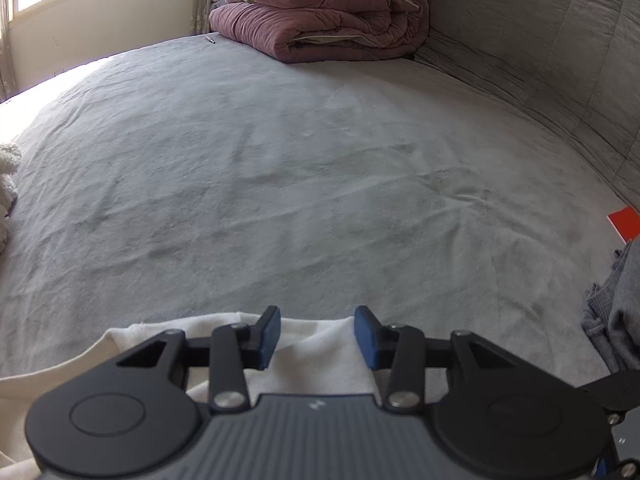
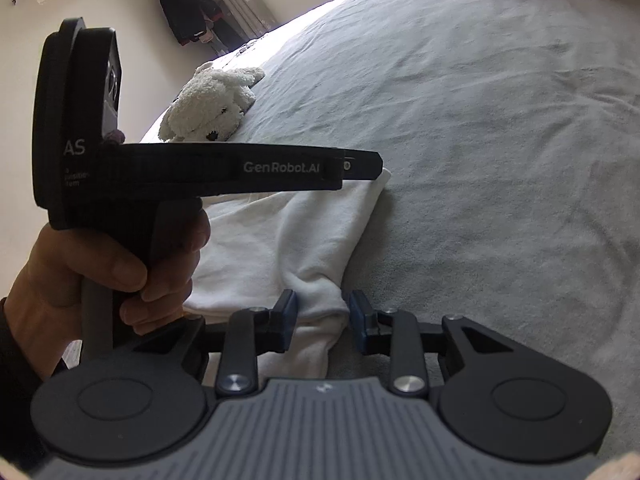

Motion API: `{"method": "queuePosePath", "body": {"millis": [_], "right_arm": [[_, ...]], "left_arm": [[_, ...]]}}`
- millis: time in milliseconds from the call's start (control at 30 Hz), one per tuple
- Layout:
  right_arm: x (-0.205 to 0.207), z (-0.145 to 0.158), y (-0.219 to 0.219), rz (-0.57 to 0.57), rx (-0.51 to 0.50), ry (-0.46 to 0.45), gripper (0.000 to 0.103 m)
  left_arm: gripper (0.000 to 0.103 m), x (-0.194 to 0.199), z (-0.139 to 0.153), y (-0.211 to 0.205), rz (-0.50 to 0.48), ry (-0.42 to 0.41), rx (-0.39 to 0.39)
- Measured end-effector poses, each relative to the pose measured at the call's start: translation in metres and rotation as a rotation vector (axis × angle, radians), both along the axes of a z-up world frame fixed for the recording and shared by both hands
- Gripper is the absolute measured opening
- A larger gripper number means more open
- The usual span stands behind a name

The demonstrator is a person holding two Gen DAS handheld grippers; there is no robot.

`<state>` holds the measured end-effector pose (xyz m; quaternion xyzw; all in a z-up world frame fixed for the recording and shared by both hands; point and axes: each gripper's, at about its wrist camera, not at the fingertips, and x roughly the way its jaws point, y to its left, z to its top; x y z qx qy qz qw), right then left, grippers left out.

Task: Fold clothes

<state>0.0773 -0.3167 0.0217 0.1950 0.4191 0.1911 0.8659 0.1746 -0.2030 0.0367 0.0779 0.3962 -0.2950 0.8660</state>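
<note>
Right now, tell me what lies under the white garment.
The white garment lies on the grey bedsheet, which shows all around it. Whether anything else sits beneath cannot be seen; the cloth covers that patch.

Bedroom: bed (image 1: 280,160) (folded quilts (image 1: 340,20)).

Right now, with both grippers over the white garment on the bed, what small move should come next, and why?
Probably close the right gripper on the white garment: its corner fold lies between the jaws, which stand apart and do not pinch it. The left gripper also hangs open over the garment's far edge, so nothing is held yet for the next fold on the grey bedsheet.
</note>
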Motion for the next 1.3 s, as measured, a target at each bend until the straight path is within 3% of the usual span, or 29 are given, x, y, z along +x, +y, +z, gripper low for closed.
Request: {"method": "queuePosePath", "body": {"millis": [267,367,400,500,667,900,1067,1200,1300], "right_arm": [[0.000,-0.002,0.000,0.005,0.000,0.001,0.027],[-0.001,-0.003,0.001,-0.003,-0.016,-0.007,0.019],[-0.002,-0.003,0.001,-0.004,-0.020,-0.011,0.017],[-0.005,0.001,0.002,-0.015,-0.027,-0.025,0.014],[-0.011,0.013,-0.001,-0.049,-0.028,-0.057,0.012],[-0.007,0.001,-0.001,-0.065,-0.047,-0.005,0.011],[-0.007,0.000,-0.001,-0.070,-0.045,0.004,0.011],[-0.003,0.000,-0.004,-0.064,-0.024,0.014,0.015],[-0.004,0.004,-0.005,-0.070,-0.016,0.005,0.019]], "left_arm": [[0.039,0.000,-0.004,-0.003,-0.038,0.018,0.013],[0.008,-0.004,-0.006,-0.010,-0.052,-0.002,0.037],[0.006,-0.005,-0.006,-0.012,-0.046,-0.010,0.041],[0.005,-0.004,0.000,-0.011,-0.007,-0.039,0.029],[0.004,0.013,0.011,-0.001,0.114,-0.030,-0.078],[0.003,0.018,-0.009,-0.011,0.141,-0.033,-0.081],[0.000,0.019,-0.005,-0.008,0.146,-0.034,-0.107],[0.001,0.017,0.012,0.018,0.188,-0.035,-0.151],[0.002,0.008,0.026,0.050,0.242,-0.046,-0.143]]}}
